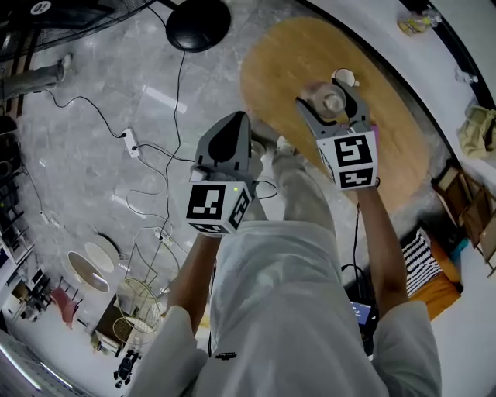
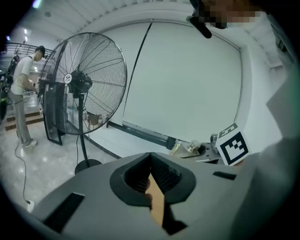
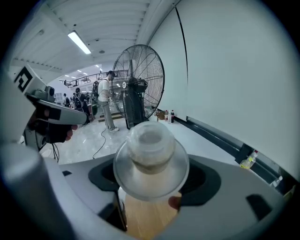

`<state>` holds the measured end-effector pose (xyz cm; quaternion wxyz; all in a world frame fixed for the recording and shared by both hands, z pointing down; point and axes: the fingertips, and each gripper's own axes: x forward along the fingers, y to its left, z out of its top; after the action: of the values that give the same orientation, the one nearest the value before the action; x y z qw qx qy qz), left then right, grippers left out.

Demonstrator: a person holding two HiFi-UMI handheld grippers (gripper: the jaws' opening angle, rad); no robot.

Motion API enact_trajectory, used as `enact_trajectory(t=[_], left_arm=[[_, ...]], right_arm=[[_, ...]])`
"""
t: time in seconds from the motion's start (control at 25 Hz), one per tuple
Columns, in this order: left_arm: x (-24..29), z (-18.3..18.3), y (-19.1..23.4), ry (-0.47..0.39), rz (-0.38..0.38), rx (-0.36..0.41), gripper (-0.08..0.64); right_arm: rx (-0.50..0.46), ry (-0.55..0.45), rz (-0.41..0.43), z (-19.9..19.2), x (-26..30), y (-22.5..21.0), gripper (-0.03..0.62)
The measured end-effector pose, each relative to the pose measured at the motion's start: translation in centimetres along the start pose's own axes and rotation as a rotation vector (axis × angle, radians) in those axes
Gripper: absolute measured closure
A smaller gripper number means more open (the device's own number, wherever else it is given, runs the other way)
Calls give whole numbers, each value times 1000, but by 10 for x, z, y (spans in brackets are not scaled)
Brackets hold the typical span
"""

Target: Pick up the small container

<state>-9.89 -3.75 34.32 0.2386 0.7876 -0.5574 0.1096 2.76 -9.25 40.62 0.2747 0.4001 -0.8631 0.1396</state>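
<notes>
The small container (image 1: 333, 101) is a clear plastic tub with a lid. It sits between the jaws of my right gripper (image 1: 331, 96), above the round wooden table (image 1: 287, 54). In the right gripper view the small container (image 3: 151, 157) fills the gap between the jaws of the right gripper (image 3: 152, 180), which is shut on it, with wood showing underneath. My left gripper (image 1: 232, 133) hangs off the table's near left edge, over the floor. In the left gripper view the jaws of the left gripper (image 2: 151, 176) meet with nothing between them.
A small white cup (image 1: 345, 77) stands on the table just beyond the container. A big floor fan (image 2: 86, 84) stands nearby, its black base (image 1: 198, 23) left of the table. Cables and a power strip (image 1: 132, 143) lie on the grey floor. A person (image 2: 21, 89) stands far off.
</notes>
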Motion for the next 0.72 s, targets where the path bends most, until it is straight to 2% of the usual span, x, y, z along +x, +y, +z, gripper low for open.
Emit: enact_trajectory(t=[0.2,0.72], left_arm=[[-17,14,-3,-29,11,-44,543],[-51,48,-28,-89,25,-5,543]], right_arm=[[-10,-8,-19,16,-23,2,255],[-35,-51,-20,40,-86,10,255]])
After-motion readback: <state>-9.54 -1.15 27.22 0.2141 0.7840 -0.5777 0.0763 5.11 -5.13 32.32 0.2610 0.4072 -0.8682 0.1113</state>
